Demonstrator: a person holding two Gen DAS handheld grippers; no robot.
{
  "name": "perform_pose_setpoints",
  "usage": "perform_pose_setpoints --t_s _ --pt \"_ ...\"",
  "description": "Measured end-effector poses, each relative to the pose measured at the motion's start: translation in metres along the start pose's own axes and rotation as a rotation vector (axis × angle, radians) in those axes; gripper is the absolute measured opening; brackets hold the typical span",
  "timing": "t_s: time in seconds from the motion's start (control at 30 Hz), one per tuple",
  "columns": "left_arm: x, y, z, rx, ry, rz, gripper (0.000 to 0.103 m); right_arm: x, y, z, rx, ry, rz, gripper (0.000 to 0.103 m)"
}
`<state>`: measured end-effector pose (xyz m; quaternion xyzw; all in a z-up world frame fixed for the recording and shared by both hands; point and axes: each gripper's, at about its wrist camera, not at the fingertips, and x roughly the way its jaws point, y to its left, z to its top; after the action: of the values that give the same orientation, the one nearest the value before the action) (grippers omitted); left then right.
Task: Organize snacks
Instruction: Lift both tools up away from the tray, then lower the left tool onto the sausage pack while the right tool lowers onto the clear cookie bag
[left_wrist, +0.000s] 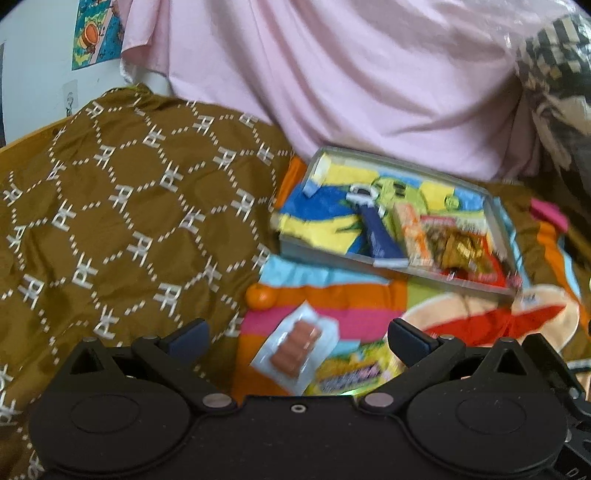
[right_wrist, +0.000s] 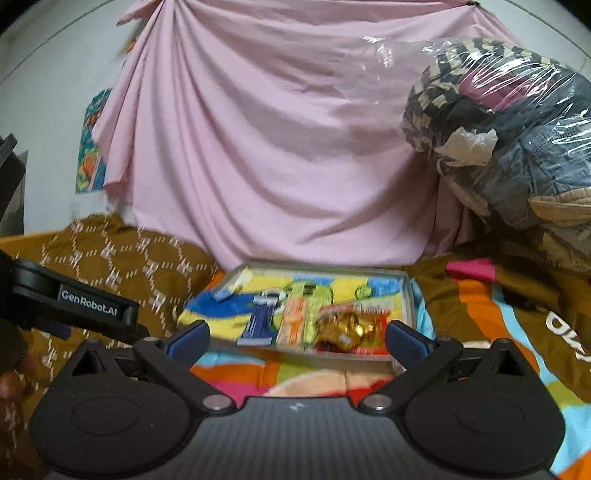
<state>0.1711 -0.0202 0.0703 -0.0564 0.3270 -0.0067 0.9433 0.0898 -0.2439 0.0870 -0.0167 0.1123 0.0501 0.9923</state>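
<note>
A grey tray (left_wrist: 334, 255) (right_wrist: 408, 295) lies on the colourful blanket, lined with a bright cartoon print. Inside it are a dark blue packet (left_wrist: 378, 232) (right_wrist: 260, 321), an orange packet (left_wrist: 413, 230) (right_wrist: 293, 321) and gold-wrapped sweets (left_wrist: 460, 247) (right_wrist: 345, 328). My left gripper (left_wrist: 299, 339) hovers open above a clear-wrapped brown snack (left_wrist: 295, 349) and a yellow-green packet (left_wrist: 351, 374), both loose on the blanket. A small orange fruit (left_wrist: 260, 295) sits left of them. My right gripper (right_wrist: 297, 338) is open with nothing between its fingers, just short of the tray's near edge.
A brown patterned quilt (left_wrist: 122, 221) (right_wrist: 122, 266) is bunched at the left. Pink cloth (left_wrist: 351, 85) (right_wrist: 266, 147) hangs behind the tray. A plastic-wrapped bundle of clothes (right_wrist: 509, 125) is piled at the right. The other gripper's body (right_wrist: 74, 299) shows at the right wrist view's left edge.
</note>
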Motion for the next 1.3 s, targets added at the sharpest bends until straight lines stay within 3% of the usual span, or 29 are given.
perform_pose_setpoints --t_s 0.37,0.67,1.3 --pt "0.003 0.020 -0.052 0.086 0.127 0.022 0.102 -0.025 0.017 -0.034 -0.070 0.193 0.043 0.103" --pt "0.005 0.022 -0.074 0.120 0.177 0.010 0.102 -0.018 0.024 -0.054 -0.086 0.369 0.081 0.103" --pt "0.020 0.018 -0.073 0.152 0.201 0.025 0.102 0.006 0.009 -0.059 -0.009 0.479 0.065 0.103"
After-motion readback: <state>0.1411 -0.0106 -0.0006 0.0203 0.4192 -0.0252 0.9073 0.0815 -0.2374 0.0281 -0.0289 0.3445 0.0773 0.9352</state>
